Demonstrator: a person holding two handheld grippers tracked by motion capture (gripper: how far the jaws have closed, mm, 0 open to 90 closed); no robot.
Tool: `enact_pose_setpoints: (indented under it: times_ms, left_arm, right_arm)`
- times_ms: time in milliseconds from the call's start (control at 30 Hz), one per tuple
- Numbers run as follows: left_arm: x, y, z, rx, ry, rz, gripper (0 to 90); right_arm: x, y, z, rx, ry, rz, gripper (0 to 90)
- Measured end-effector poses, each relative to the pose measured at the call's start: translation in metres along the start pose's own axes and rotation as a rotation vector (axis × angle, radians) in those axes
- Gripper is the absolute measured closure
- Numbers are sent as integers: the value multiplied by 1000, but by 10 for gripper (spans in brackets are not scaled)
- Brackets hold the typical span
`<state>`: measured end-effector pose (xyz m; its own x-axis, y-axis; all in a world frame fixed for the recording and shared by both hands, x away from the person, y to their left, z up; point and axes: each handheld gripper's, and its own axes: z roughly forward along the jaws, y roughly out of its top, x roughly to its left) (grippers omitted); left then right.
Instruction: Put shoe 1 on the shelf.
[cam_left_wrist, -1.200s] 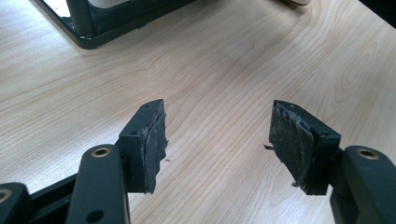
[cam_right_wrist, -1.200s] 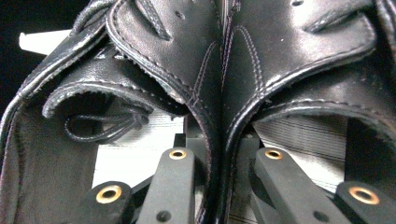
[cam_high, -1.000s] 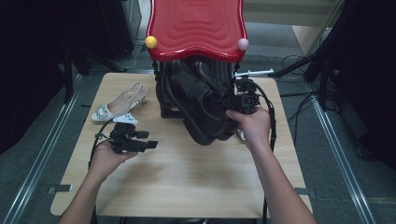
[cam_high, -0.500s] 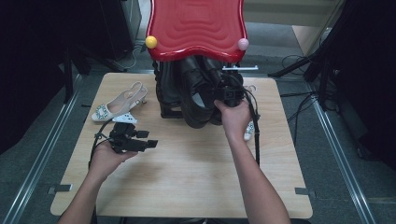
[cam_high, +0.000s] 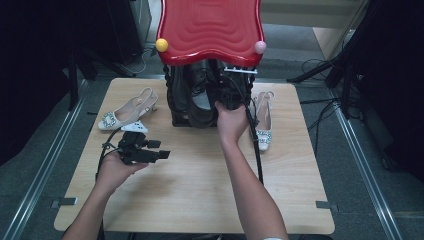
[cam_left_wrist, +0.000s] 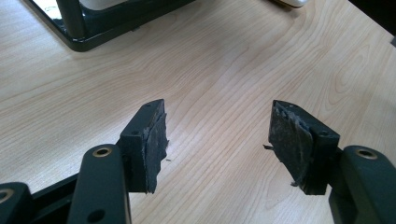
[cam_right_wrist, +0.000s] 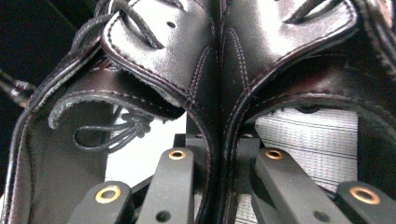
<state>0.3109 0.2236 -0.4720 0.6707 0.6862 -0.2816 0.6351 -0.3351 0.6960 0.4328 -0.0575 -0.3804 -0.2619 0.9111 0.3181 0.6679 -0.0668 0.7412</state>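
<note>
Black leather shoes (cam_right_wrist: 210, 70) pinched between right claw (cam_right_wrist: 219, 158) jaws.

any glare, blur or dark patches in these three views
High view: room edges fall to black, red shelf top brightly lit. Left gripper view: sharp wood grain on the table, even light. Right gripper view: black leather shoes carry soft sheen, upper left corner dark.

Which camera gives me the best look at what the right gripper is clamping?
The right gripper view: its jaws pinch the touching inner edges of two black leather shoes, stitching and laces sharp. The high view shows the right gripper at the dark shoes under the red rack, grip hidden.
</note>
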Motion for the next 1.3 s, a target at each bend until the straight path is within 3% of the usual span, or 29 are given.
enact_pose_setpoints:
  times_ms: [167, 367, 533, 700, 1067, 1133, 1233, 1300]
  left_arm:
    - [0, 0, 1, -1, 2, -2, 372]
    - [0, 0, 0, -2, -6, -5, 372]
    - [0, 0, 2, 1, -7, -6, 372]
    - [-1, 0, 2, -1, -7, -11, 372]
    - [-6, 7, -1, 15, -1, 9, 387]
    - [-8, 11, -2, 21, -7, 7, 416]
    - [-9, 19, -7, 19, -3, 18, 543]
    - [-10, 26, -12, 11, -4, 24, 626]
  right_arm:
    - [6, 3, 6, -9, -18, 16, 808]
    - [13, -1, 10, -12, -35, -34, 761]
    - [15, -1, 11, 2, -15, -54, 700]
    - [10, 1, 10, 1, 41, -72, 617]
    - [5, -3, -11, -6, 82, -149, 586]
    - [4, -5, -18, -3, 102, -165, 574]
    - [1, -6, -28, 2, 133, -188, 553]
    - [-2, -6, -35, 3, 177, -176, 542]
